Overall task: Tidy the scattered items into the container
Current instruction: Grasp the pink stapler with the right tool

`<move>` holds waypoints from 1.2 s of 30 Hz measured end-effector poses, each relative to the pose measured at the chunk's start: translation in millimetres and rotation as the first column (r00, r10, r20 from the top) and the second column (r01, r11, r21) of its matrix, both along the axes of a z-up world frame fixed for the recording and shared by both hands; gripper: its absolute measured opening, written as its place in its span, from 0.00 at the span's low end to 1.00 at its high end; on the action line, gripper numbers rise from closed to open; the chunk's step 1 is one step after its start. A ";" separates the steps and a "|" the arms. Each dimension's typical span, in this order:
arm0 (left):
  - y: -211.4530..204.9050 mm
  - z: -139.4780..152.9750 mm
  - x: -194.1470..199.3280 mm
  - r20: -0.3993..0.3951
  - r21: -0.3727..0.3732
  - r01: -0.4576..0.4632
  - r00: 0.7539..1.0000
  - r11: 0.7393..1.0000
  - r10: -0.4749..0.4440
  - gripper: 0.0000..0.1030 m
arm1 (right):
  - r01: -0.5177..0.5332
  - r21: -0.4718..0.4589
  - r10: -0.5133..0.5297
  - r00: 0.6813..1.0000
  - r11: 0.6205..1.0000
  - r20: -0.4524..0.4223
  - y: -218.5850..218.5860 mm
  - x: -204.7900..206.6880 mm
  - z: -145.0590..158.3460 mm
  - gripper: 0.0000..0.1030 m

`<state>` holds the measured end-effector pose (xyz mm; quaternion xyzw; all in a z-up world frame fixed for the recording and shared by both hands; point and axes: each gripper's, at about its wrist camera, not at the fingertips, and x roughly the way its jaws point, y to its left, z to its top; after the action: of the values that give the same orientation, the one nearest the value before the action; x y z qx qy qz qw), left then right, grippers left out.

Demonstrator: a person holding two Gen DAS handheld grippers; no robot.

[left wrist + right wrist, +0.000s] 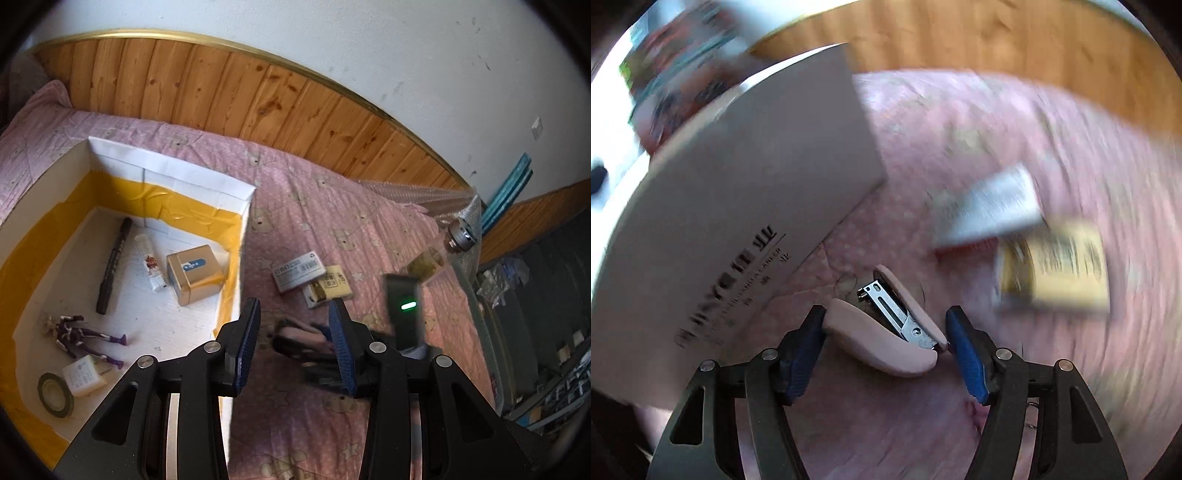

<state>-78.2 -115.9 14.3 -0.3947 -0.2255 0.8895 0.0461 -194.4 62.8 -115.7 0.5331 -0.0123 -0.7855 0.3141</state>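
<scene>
The white container (173,173) with yellow tape inside stands on the pink bedspread at left; its outer wall (738,206) fills the left of the right wrist view. It holds a black marker (113,266), a white tube (150,266), a gold tin (194,274), a purple figure (83,334), a white plug (83,376) and a tape roll (55,395). My right gripper (884,332) is shut on a pink stapler (886,339), held above the bedspread. My left gripper (293,336) is open and empty beside the container's right wall; the right gripper and stapler (303,341) show blurred beyond it.
A white label box (298,275) and a yellow-brown packet (328,290) lie on the bedspread right of the container; they show blurred in the right wrist view, box (990,206) and packet (1056,266). A wood-panel wall runs behind. A glass bottle (443,251) lies far right.
</scene>
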 end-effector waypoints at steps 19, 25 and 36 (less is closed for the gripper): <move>70.0 -34.7 -10.1 0.092 -0.062 0.158 0.984 0.986 -0.152 0.40 | 0.439 -0.214 -0.388 0.889 0.872 0.243 156.4 23.8 -17.1 0.71; 95.7 -58.7 -14.3 0.131 -0.089 0.201 0.973 0.975 -0.189 0.40 | 0.412 -0.247 -0.362 0.905 0.877 0.222 153.5 2.6 -0.4 0.71; 111.9 -89.6 -37.5 0.161 -0.102 0.185 0.973 0.977 -0.167 0.41 | 0.236 -0.054 -0.236 0.972 0.970 -0.004 143.0 -6.1 6.2 0.71</move>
<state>-115.7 -4.0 -75.4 -0.4815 -0.1401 0.8610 0.0844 -200.5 205.7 -109.5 0.5151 -0.0947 -0.8195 0.2328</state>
